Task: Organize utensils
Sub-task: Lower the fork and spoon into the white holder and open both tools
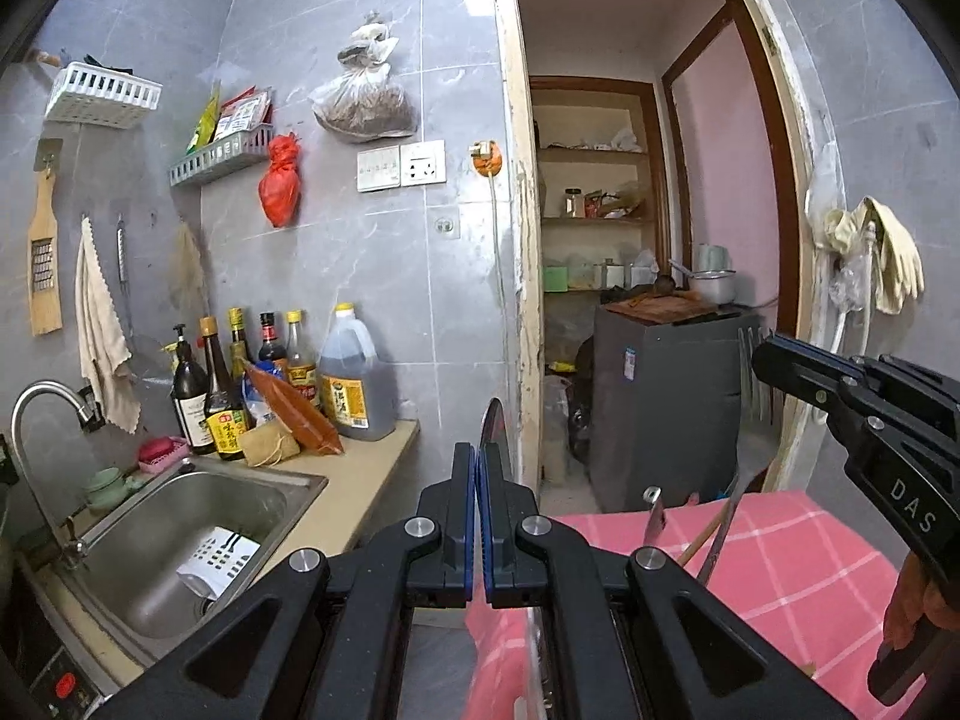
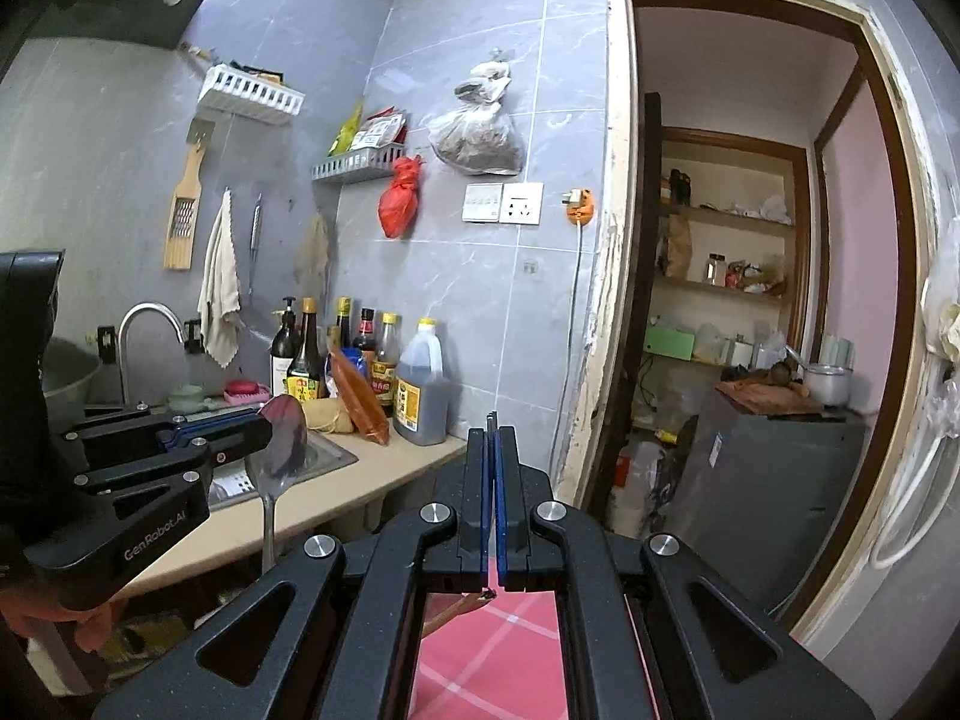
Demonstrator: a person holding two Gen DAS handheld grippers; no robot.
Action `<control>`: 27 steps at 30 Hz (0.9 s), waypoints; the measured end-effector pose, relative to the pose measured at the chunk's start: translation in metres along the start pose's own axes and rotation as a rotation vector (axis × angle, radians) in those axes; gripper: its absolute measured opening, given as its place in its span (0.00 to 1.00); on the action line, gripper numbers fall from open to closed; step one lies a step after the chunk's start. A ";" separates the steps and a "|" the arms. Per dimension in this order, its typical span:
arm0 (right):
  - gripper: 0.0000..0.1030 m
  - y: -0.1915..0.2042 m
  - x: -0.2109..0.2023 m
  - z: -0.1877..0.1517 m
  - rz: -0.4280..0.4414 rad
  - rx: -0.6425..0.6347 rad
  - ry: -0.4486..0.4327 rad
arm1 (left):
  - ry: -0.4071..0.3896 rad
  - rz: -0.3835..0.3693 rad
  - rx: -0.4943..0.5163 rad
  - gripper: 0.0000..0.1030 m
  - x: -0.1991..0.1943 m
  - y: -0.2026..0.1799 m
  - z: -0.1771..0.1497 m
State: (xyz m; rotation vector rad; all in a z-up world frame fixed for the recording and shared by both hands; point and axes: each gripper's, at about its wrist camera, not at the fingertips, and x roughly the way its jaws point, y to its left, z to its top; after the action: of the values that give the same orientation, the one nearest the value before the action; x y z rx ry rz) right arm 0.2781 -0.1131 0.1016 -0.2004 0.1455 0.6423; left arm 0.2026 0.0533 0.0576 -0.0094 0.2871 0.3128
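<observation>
My left gripper (image 1: pixel 478 450) is shut on the bowl of a metal spoon (image 2: pixel 285 438). In the right wrist view the left gripper (image 2: pixel 264 420) hangs over the counter edge and the spoon's handle points down. In the left wrist view only the spoon's edge (image 1: pixel 497 426) rises between the pads. My right gripper (image 2: pixel 492 429) is shut, with a thin dark sliver showing between its tips. From the side, the right gripper (image 1: pixel 765 354) has a thin utensil (image 1: pixel 757 396) of pale parallel lines hanging below its tips. I cannot tell what kind it is.
A steel sink (image 1: pixel 288 480) and sauce bottles with an oil jug (image 1: pixel 354 384) fill the counter at left. A pink checked tablecloth (image 1: pixel 810 552) lies below, where several utensil handles (image 1: pixel 654 516) stick up. A grey cabinet (image 1: pixel 666 408) stands in the doorway. A hand (image 2: pixel 90 618) holds the left gripper.
</observation>
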 end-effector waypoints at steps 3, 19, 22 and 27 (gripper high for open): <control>0.02 0.005 0.002 -0.007 0.002 -0.015 0.009 | 0.014 0.005 -0.003 0.02 0.002 0.000 -0.007; 0.03 -0.001 0.012 -0.035 0.108 0.081 0.104 | 0.126 -0.096 -0.090 0.03 0.009 0.008 -0.023; 0.03 -0.004 0.013 -0.040 0.133 0.116 0.119 | 0.154 -0.141 -0.136 0.04 0.010 0.013 -0.024; 0.03 -0.005 0.013 -0.048 0.166 0.155 0.143 | 0.195 -0.206 -0.202 0.04 0.011 0.020 -0.030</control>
State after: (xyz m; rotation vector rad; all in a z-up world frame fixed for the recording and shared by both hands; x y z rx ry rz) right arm 0.2876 -0.1203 0.0530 -0.0849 0.3510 0.7787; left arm 0.1984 0.0737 0.0259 -0.2682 0.4430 0.1346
